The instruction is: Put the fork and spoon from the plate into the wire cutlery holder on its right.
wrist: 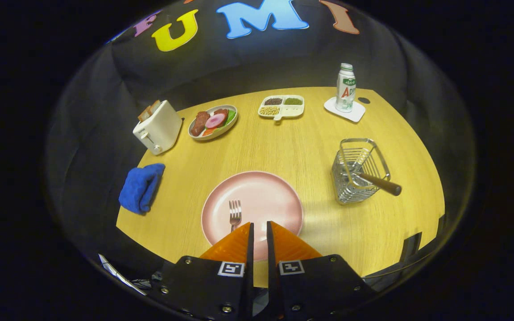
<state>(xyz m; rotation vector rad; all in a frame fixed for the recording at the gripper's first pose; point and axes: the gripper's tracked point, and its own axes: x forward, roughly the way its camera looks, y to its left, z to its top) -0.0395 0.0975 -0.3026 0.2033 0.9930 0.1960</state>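
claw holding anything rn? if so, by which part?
Nothing held. The claw is nearly closed with only a bare gap between its fingers, above the near rim of the pink plate. The fork lies on the plate, just left of the fingertips.

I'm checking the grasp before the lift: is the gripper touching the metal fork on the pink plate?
Cannot tell. In the gripper view the gripper hides the handle of the metal fork on the pink plate.

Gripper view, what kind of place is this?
Likely a staged breakfast table in a booth: a toaster, a food plate, a wire cutlery holder. The gripper hovers nearly closed over the fork.
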